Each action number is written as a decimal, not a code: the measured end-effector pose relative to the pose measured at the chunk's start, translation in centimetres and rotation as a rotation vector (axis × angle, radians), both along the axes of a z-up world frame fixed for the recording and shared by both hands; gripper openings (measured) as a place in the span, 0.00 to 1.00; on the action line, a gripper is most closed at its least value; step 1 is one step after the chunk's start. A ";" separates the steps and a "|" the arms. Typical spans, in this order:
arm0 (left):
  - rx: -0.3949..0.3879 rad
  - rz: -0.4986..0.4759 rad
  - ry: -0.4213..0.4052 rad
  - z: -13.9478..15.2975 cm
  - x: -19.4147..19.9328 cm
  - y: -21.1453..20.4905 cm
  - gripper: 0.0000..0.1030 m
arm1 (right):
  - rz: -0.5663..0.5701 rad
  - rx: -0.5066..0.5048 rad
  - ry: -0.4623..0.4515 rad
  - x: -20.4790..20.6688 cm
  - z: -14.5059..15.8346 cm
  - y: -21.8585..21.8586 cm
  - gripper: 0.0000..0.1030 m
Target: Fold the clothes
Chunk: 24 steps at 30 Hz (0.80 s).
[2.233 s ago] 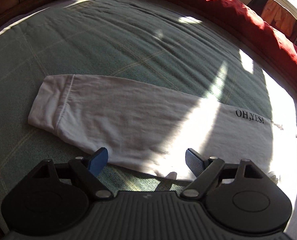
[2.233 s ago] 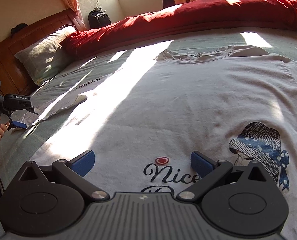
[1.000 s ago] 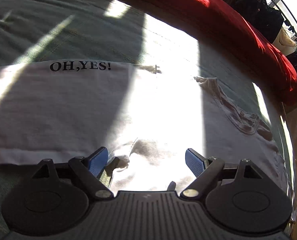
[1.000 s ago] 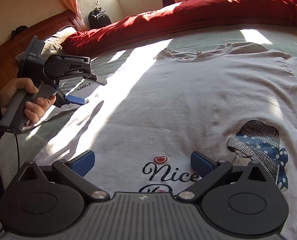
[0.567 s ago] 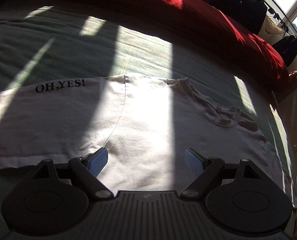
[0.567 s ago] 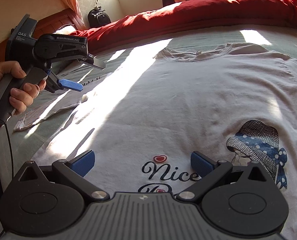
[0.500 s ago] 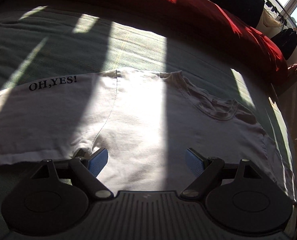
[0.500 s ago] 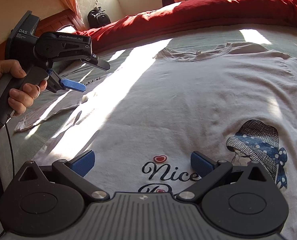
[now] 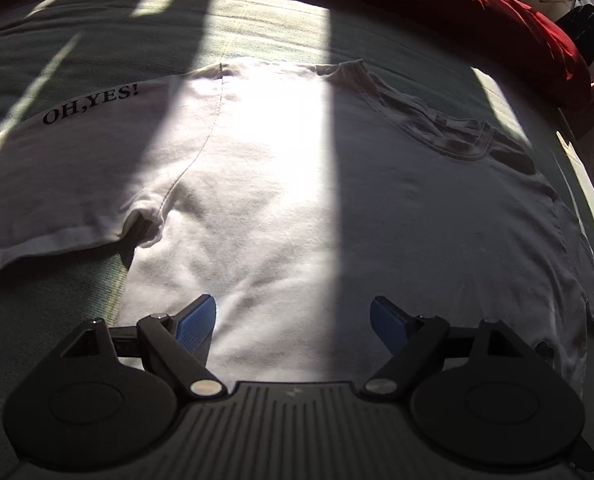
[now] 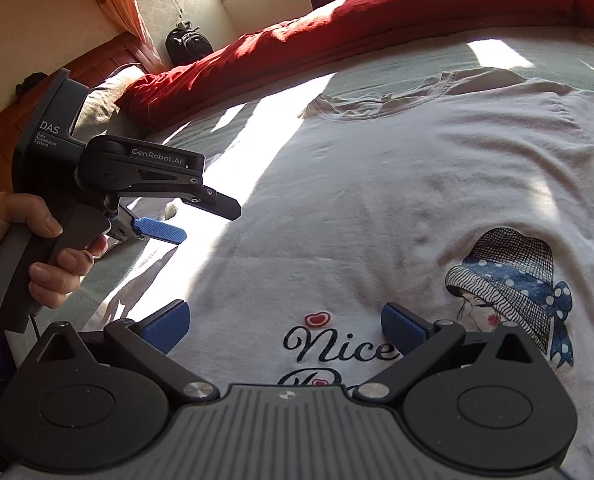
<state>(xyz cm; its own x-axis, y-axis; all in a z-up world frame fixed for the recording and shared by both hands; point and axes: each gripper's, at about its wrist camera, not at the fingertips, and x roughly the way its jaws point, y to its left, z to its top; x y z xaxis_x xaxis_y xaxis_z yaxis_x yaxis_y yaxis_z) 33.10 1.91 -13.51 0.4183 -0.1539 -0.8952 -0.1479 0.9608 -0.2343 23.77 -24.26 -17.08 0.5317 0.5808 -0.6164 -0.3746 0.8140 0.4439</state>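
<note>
The shirt (image 9: 297, 184) reads "OH,YES!" on its sleeve (image 9: 57, 168) and "Nice" on its front, while the left gripper (image 10: 213, 220) bears "DAS Data Acquisition System" and "GenRobot.AI".

There is one white T-shirt (image 10: 377, 184) lying on one bed with a green sheet (image 9: 97, 36), and it has two printed texts and one picture of a girl in a hat (image 10: 509, 280). I count one red duvet (image 10: 337, 28), one pillow (image 10: 101, 100) and one black backpack (image 10: 188, 44). There are two grippers, the left gripper (image 10: 207, 220) and the right gripper (image 10: 285, 320), and one hand (image 10: 29, 248) is visible.
</note>
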 end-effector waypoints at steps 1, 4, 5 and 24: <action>0.002 0.002 0.000 0.2 -0.5 0.0 0.82 | -0.001 0.000 0.000 0.0 0.0 0.0 1.00; 0.009 0.006 -0.018 1.3 -1.8 -0.1 0.82 | -0.001 -0.008 -0.002 0.0 0.0 0.2 1.00; 0.003 0.003 -0.028 1.9 -2.3 -0.3 0.82 | -0.001 -0.010 -0.003 0.0 0.0 0.3 1.00; -0.009 -0.063 -0.287 15.3 -12.9 -4.3 0.82 | -0.187 -0.234 -0.055 -4.9 6.1 -1.5 1.00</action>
